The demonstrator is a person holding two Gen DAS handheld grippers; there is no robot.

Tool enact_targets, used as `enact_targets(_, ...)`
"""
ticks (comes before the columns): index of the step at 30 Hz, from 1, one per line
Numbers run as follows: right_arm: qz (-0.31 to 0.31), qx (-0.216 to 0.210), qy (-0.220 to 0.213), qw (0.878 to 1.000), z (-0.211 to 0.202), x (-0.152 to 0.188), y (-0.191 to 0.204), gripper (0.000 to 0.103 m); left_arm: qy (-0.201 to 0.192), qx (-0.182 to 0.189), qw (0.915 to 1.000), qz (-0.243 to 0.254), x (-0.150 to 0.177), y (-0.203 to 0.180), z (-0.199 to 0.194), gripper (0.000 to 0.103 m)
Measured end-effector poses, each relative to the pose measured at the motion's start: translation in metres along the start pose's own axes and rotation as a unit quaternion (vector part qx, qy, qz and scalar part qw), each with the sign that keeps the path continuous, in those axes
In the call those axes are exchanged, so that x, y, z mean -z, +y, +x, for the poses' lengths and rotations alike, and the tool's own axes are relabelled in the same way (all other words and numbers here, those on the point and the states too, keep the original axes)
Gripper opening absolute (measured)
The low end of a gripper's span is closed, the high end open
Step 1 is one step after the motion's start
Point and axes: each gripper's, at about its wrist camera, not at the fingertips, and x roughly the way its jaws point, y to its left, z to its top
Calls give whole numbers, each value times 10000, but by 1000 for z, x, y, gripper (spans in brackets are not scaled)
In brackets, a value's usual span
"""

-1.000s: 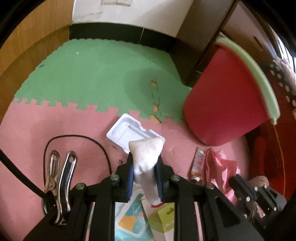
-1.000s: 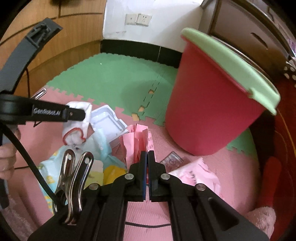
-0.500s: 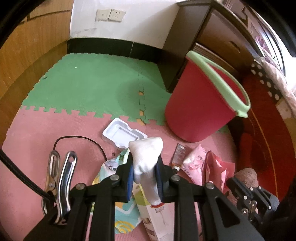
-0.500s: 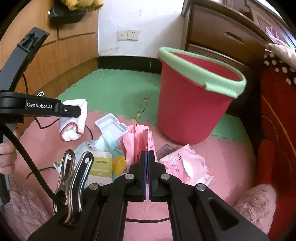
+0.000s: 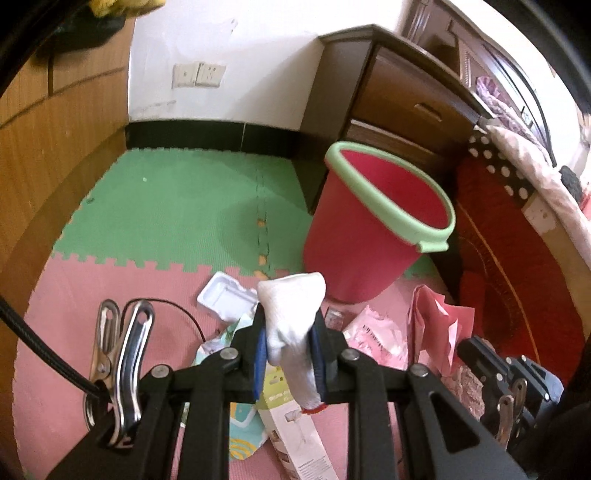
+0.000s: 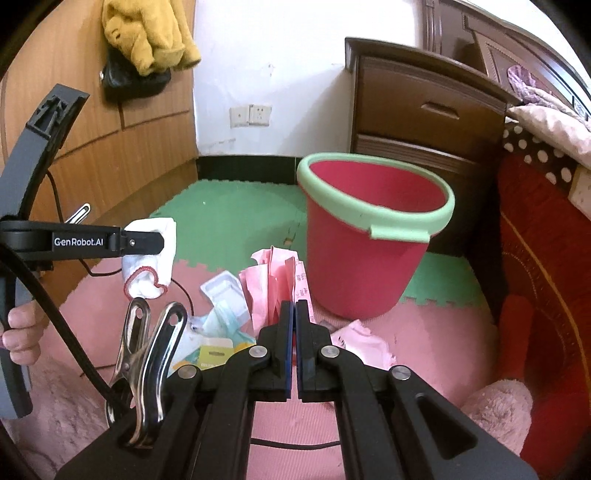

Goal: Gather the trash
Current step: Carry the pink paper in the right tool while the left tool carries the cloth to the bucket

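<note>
Item 1, views. My left wrist view looks down into the red bucket [image 5: 380,225], its green rim tilted toward me, and shows a cardboard box [image 5: 299,439] lying on the pink mat directly under my fingers. My right wrist view shows the bucket [image 6: 369,240] more side-on, plus things the other lacks: a yellow garment [image 6: 147,33] hanging on the wooden panel and a bare hand [image 6: 20,332] on a grey handle at the left edge.

Item 2, left gripper [image 5: 288,343]. Narrowly parted, clenched on a white sock [image 5: 291,317] with a red-trimmed cuff; the sock stands up between the blue pads and its cuff hangs below them. From the right view, the same gripper [image 6: 147,242] reaches in level from the left, sock [image 6: 149,262] dangling clear above the mat.

Item 3, right gripper [image 6: 295,325]. Pads pressed flat together, pinching a crumpled pink paper wrapper [image 6: 275,280], which rises upright from the tips, in front of the bucket.

Item 4, remaining trash on the mat. White plastic tray [image 5: 225,299], pink packet [image 6: 360,343], patterned pouch [image 6: 218,332], all near the bucket's base.

Item 5, pose. Both tools angle downward toward the floor, the bucket ahead and to the right.
</note>
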Motion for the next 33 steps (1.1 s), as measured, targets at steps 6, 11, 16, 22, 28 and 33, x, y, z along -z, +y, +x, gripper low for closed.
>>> enact_targets(6,-15,-133,-221,9997,-19,-18,-4,2,-151,4,9998,93,-6,-17,-19,21)
enact_targets(11,-82,-259,-357,9990,-29,-34,-9,2,-197,-62,9997,123,-13,-33,-28,21)
enact_targets(16,55,-418,-545,9976,-37,-50,-23,2,-192,11,9998,33,-28,-46,-34,21)
enact_targets(22,341,-448,-675,9961,-43,-81,-49,2,-319,78,9994,104,-58,-59,-43,21)
enact_targets(28,475,-276,-817,9951,-36,-104,-69,2,-472,96,9984,311,-92,-73,-33,21)
enact_targets(33,748,-251,-866,9931,-15,-112,-94,2,-551,254,9975,351,-120,-87,-13,21)
